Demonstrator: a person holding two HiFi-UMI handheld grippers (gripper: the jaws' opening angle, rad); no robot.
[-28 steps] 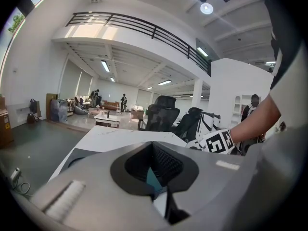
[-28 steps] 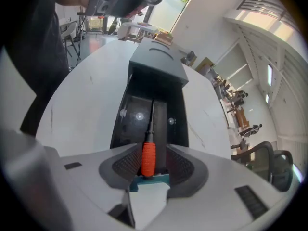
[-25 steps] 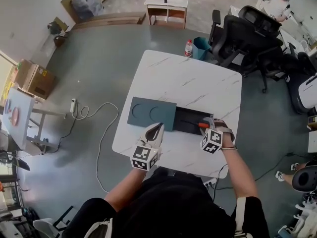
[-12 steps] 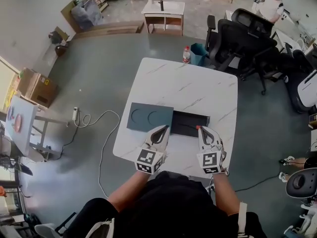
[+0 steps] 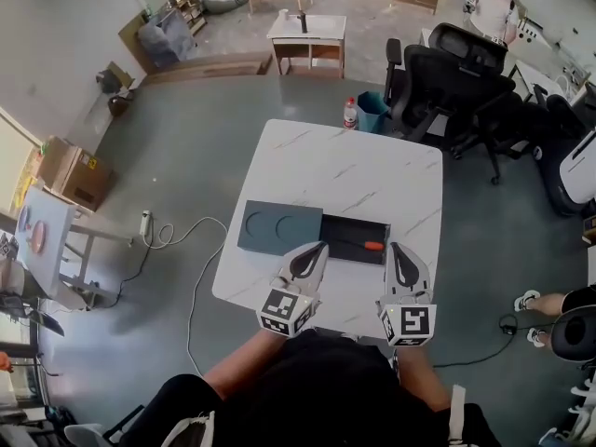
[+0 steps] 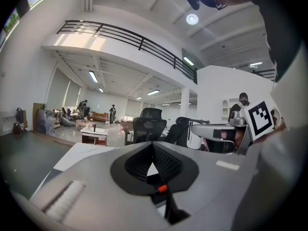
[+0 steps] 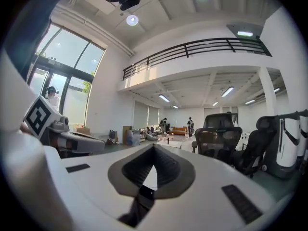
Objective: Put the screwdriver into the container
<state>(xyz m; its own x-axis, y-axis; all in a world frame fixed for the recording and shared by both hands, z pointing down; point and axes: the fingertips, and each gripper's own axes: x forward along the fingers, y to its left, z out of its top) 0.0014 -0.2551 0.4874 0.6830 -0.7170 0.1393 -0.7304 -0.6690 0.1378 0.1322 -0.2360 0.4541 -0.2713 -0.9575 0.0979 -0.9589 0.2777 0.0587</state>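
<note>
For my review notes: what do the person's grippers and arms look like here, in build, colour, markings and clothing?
The left gripper and right gripper match: pale grey-white shells that taper toward the tips, with dark ribbed pads inside. Each carries a cube with black-and-white square markers at its rear. The person wears a black short-sleeved top.

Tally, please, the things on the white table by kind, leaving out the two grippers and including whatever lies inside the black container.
screwdriver: 1
black container: 1
grey panel with two round recesses: 1
Total: 3
</note>
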